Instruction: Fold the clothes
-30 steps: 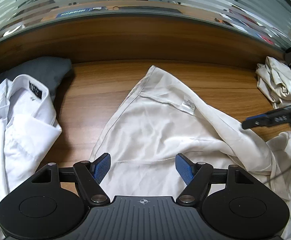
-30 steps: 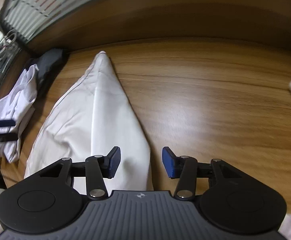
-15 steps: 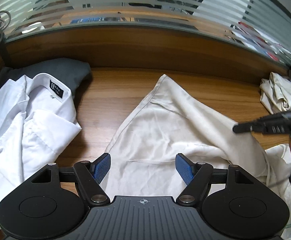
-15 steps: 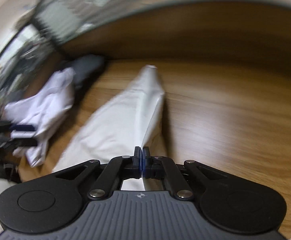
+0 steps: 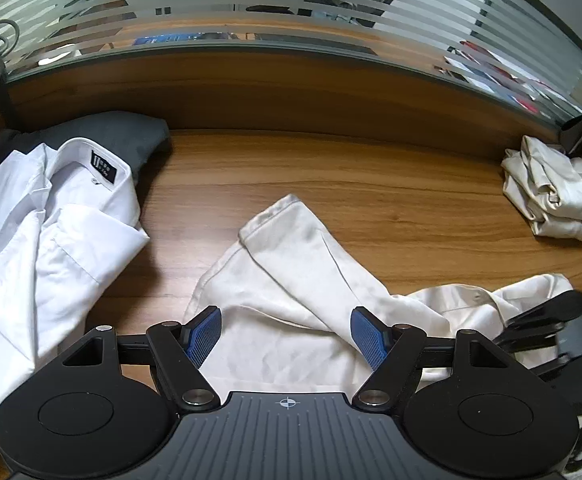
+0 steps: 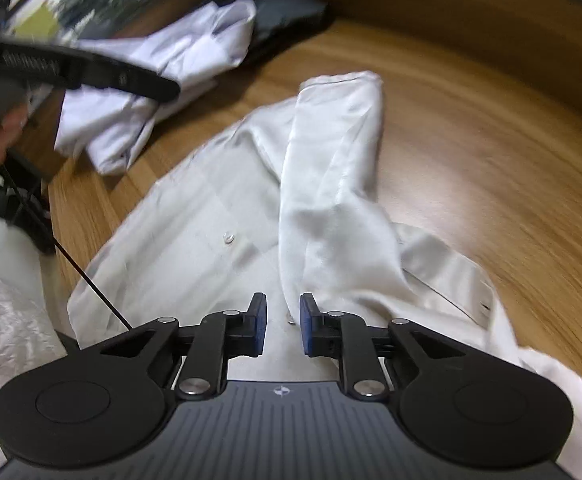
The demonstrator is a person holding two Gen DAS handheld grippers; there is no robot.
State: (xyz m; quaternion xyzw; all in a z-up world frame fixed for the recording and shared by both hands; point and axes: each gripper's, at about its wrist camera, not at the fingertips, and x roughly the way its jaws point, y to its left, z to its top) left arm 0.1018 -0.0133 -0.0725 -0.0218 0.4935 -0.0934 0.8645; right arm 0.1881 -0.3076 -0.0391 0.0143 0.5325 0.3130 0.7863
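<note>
A cream shirt [image 5: 291, 280] lies rumpled on the wooden table [image 5: 371, 184], one sleeve [image 6: 335, 136] folded over its body. It also shows in the right wrist view [image 6: 211, 216], with buttons visible. My left gripper [image 5: 286, 334] is open and empty, hovering over the shirt's near part. My right gripper [image 6: 283, 322] is open a little, its jaws apart with nothing between them, just above the shirt; it shows at the right edge of the left wrist view [image 5: 547, 320]. The left gripper appears at the upper left of the right wrist view [image 6: 91, 72].
A white collared shirt [image 5: 47, 224] lies spread at the left on a dark grey garment [image 5: 131, 132]. A folded cream garment [image 5: 551, 192] sits at the far right. A wooden wall with striped glass [image 5: 291, 20] backs the table.
My right gripper shut on the shirt's sleeve, carried it back toward me over the shirt body, then opened and let it go. The left gripper rose and stayed open.
</note>
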